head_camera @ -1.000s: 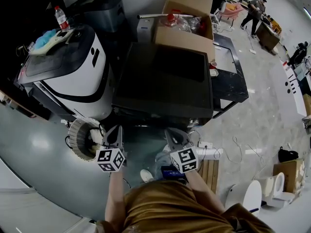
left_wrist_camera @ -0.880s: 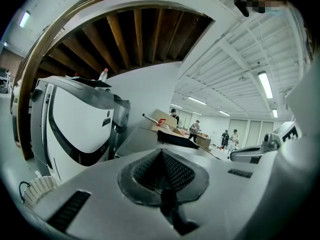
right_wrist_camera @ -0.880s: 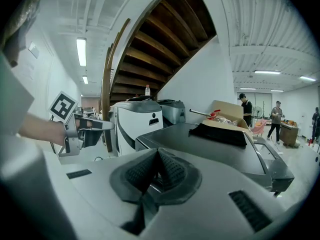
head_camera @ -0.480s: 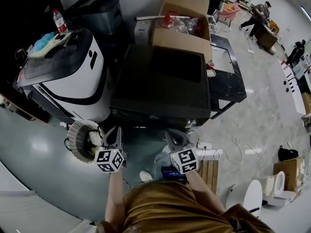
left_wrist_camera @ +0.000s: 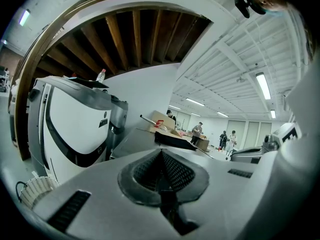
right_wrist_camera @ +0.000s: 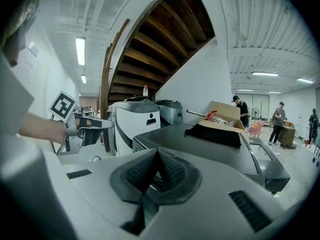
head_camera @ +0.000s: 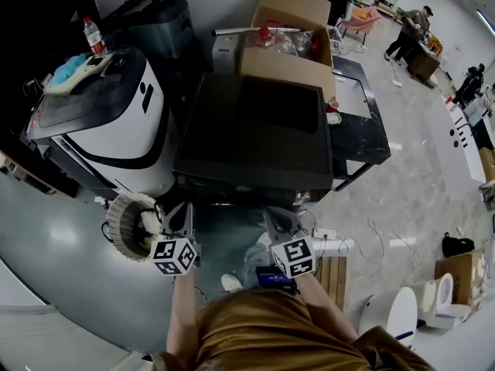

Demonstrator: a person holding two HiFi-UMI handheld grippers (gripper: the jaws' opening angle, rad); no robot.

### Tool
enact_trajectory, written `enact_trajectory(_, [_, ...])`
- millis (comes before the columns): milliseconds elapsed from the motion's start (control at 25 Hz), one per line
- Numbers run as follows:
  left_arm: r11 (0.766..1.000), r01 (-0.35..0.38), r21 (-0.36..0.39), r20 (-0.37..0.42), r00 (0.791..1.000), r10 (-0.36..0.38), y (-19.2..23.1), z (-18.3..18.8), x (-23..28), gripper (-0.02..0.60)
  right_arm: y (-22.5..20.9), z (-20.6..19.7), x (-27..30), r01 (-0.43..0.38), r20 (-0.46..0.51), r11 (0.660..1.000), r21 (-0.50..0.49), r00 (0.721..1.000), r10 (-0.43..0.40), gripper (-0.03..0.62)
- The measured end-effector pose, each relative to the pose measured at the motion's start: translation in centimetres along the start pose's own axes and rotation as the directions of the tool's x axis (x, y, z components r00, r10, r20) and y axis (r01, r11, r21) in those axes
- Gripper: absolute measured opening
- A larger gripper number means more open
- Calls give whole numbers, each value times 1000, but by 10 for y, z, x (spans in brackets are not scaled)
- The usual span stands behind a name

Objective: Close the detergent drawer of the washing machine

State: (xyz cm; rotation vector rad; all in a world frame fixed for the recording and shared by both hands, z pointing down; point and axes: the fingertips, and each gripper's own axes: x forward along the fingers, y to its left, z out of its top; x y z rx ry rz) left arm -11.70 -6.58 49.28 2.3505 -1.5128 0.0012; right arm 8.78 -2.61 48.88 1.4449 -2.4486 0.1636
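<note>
Dark grey washing machine (head_camera: 255, 130): boxy and flat-topped, with a black slab (head_camera: 278, 103) lying on the rear part of the top. Front face turned toward the person and tucked under the top's near edge in the head view.

Detergent drawer: not made out in any view. Only the washing machine's upper front corner visible in the right gripper view, too dim to tell the drawer from the panel.

Left gripper (head_camera: 186, 209): in front of the washing machine, off its near left corner and apart from it, aimed toward it with a slight downward tilt. Jaws pressed together, ribbed pads meeting at the tip, nothing between them. Marker cube (head_camera: 176, 255) at the end farther from the washing machine.

Right gripper (head_camera: 276, 215): in front of the washing machine, facing the right half of its front and apart from it, aimed the same way. Jaws likewise closed on each other, empty. Second marker cube (head_camera: 292, 255) at the end farther from the washing machine.

Other items, placed from the washing machine:
- White appliance (head_camera: 108, 122) with a black stripe, just beside on the left.
- Blue cloth (head_camera: 73, 60) on that appliance's top, and a plastic bottle (head_camera: 94, 31) with a red cap farther left and behind.
- Open cardboard box (head_camera: 288, 41), touching or just behind the rear edge.
- Low black table (head_camera: 363, 134), just beside on the right.
- Round pale ribbed basket (head_camera: 128, 222) on the floor off the near left corner, beside the left gripper.
- Several people (head_camera: 404, 25) standing well behind and to the right.
</note>
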Motion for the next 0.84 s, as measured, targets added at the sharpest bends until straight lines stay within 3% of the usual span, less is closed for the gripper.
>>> enact_trajectory(840, [1000,-19,-6,-26,999,19,12,-10,3,25,-2,-4,12,-12,-7,1000,4,1000,12,12])
